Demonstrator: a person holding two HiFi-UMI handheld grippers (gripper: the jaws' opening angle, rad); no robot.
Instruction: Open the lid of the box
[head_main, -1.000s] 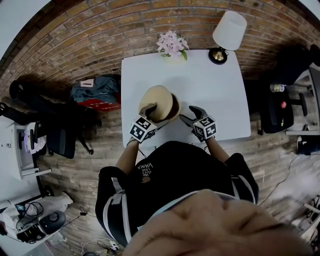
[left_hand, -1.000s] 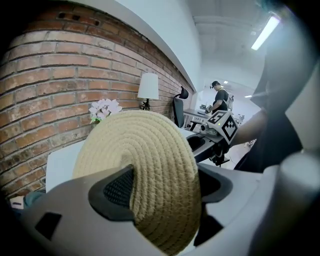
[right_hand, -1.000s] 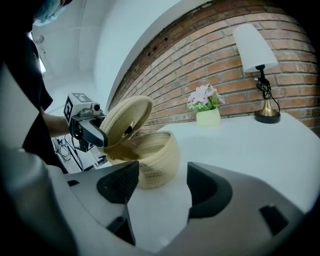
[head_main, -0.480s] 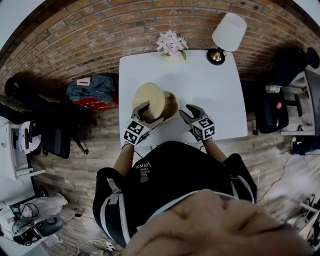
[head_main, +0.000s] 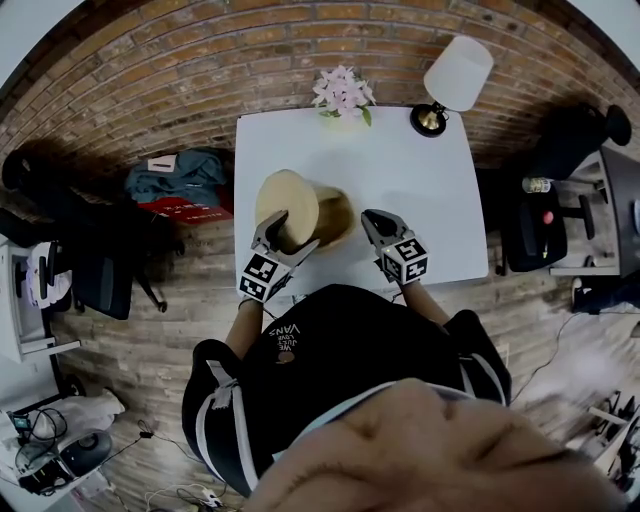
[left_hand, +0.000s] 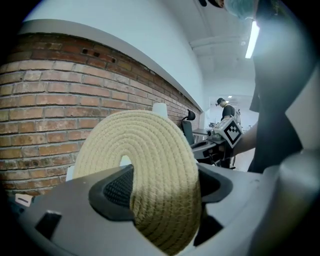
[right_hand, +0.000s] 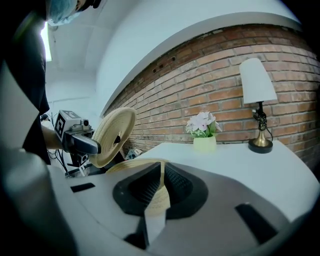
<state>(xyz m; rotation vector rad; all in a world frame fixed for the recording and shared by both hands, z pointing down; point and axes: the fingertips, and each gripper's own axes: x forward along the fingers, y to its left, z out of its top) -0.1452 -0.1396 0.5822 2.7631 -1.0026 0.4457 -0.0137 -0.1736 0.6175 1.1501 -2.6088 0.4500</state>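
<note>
Lid removal is judged nearly done: the round woven straw lid (head_main: 287, 205) is clamped, raised and tilted, in the left gripper's (head_main: 270, 230) jaws. The right gripper's (head_main: 378, 228) jaws, which have just been closing, pinch the rim of the round woven straw box (head_main: 338, 215) on the white surface (head_main: 400, 160). Next, the lid should be set aside.

I count one white table (head_main: 420, 180), one woven box (head_main: 338, 215), one round lid (head_main: 287, 203), one lamp (head_main: 455, 75) and one pot of flowers (head_main: 343, 92).

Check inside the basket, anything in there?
The lid is up, tilted over the left side of the basket. The uncovered part of the inside looks dark, nothing visible in it. The lid hides the rest.
</note>
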